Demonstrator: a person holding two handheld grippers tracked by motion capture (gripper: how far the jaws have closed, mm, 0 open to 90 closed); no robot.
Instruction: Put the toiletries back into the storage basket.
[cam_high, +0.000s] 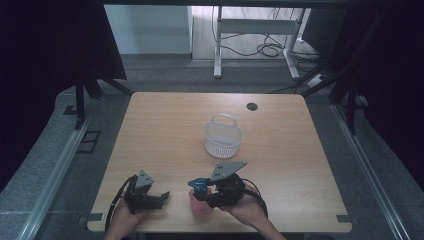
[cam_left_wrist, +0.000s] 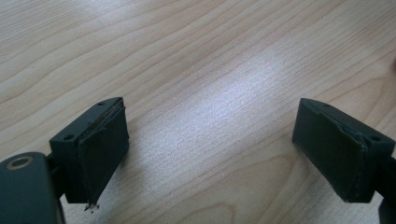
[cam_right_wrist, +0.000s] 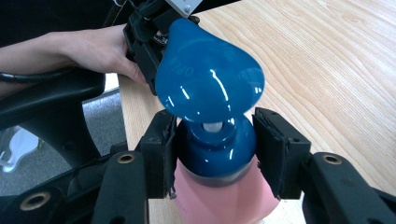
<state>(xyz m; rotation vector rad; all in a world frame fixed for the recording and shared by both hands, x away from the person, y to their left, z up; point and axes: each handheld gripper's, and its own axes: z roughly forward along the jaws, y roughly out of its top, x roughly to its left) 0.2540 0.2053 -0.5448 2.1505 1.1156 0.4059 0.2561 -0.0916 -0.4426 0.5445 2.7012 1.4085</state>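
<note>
One wooden table (cam_high: 280, 150) carries a white basket (cam_high: 223, 136), empty as far as shows. The grasp looks done: the right gripper (cam_right_wrist: 215, 140) clamps the blue-capped pink bottle (cam_right_wrist: 212, 140) near the front edge; carrying remains. The left gripper (cam_left_wrist: 210, 140) rests, jaws apart.

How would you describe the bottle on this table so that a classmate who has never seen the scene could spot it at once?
Start at the wooden table and go to its near edge, well in front of the white basket. There the right gripper is shut on the bottle at its cap. It is the one pink thing, with a glossy blue pump top.
</note>
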